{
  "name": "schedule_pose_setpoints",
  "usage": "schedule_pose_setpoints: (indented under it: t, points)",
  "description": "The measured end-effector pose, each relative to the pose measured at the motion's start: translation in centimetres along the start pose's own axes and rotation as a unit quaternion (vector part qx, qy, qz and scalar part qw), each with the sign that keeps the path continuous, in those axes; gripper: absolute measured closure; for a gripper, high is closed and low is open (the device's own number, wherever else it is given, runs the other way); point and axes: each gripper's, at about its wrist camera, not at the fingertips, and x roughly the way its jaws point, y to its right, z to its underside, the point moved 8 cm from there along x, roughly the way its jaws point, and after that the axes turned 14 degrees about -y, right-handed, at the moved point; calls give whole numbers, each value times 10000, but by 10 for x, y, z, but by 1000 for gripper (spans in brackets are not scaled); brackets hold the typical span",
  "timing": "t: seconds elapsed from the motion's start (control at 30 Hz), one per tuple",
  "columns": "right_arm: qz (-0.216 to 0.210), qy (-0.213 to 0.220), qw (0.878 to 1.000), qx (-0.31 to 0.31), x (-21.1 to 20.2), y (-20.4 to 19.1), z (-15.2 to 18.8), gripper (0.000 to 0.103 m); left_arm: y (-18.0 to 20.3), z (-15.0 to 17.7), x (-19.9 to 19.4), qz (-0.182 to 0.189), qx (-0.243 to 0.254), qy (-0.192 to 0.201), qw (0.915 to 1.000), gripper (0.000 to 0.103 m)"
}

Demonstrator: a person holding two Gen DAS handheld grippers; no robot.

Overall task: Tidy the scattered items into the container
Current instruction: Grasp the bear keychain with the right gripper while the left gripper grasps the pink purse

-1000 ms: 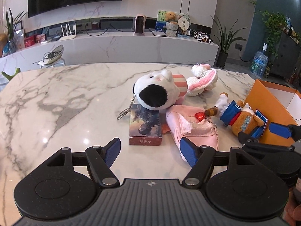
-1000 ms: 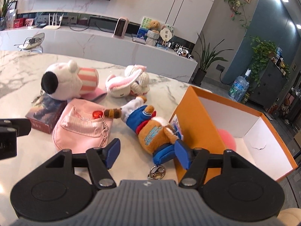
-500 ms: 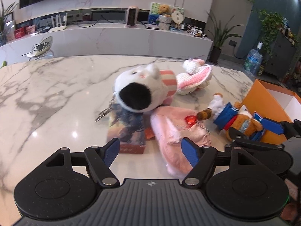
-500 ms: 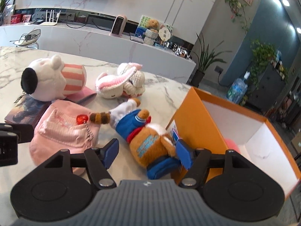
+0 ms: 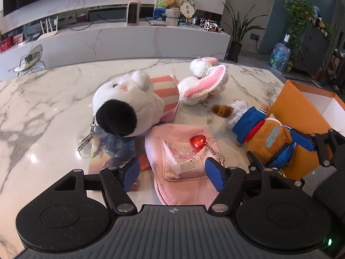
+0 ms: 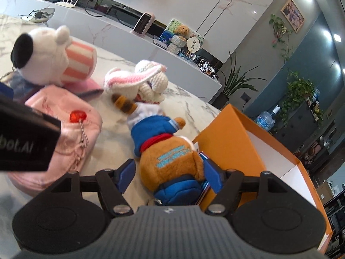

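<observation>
Marble counter (image 5: 54,108) carries all the clutter. Orange box (image 6: 241,138), white inside, sits open at the right edge.

White plush (image 5: 127,103) with black snout and striped pink body lies mid-counter, its snout over a picture card box (image 5: 112,149). Pink pouch (image 5: 181,157) lies just beside, red heart charm (image 5: 197,141) and bead chain on top. Crochet bunny (image 5: 204,84) lies behind, close to the white plush.

Brown bear (image 6: 170,161) in blue jacket lies against the orange box wall, tail toward the bunny.

Left gripper (image 5: 172,172): fingers apart, straddling the near edge of the pink pouch, one pad over the card box; contact unclear.

Right gripper (image 6: 170,172): fingers apart on either side of the bear's lower body, close to it, not visibly clamped.
</observation>
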Motion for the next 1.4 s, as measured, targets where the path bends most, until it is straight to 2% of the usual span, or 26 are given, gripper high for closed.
schedule_pose_setpoints:
  t: [0.2, 0.23, 0.27, 0.33, 0.4, 0.47, 0.63, 0.93, 1.03, 1.1, 1.17, 1.23, 1.4]
  points:
    - [190, 37, 9996, -227, 5, -4, 6, 33, -4, -2, 6, 172, -148, -105, 9997, 25]
    - [214, 8, 9995, -231, 6, -4, 7, 39, -3, -3, 7, 232, -149, -111, 9996, 30]
    - [245, -18, 9994, -229, 6, -3, 8, 40, -2, -3, 7, 303, -150, -123, 9994, 36]
    - [182, -11, 9996, -196, 5, -1, 8, 44, 0, -4, 7, 401, -161, -145, 9990, 40]
    - [123, 6, 9998, -177, 3, 0, 8, 46, 2, -3, 7, 364, -99, -148, 9992, 45]
    - [50, 20, 9999, -157, 0, 0, 8, 47, 2, -2, 6, 315, -46, -147, 9994, 56]
    - [-420, -15, 9991, 3, -11, -1, 7, 49, 5, 5, -2, 347, 50, -220, 9991, 64]
    - [-1350, -442, 9892, 358, -42, 0, 29, 49, 1, 39, -27, 200, 172, -416, 9988, 65]
    - [-1608, -629, 9840, 443, -54, 0, 40, 49, 0, 52, -32, 159, 275, -540, 9980, 62]
    - [-1663, -627, 9834, 358, -61, -4, 48, 47, -2, 57, -35, 93, 171, -520, 9985, 56]
    - [-1602, -544, 9851, 316, -68, -8, 53, 44, -4, 58, -36, 11, 24, -513, 9987, 28]
    - [-1509, -429, 9871, 311, -70, -8, 54, 41, -5, 58, -35, -55, -30, -512, 9987, 17]
    - [-1337, -237, 9902, 339, -66, 0, 48, 34, -9, 58, -25, 82, -335, -763, 9965, 14]
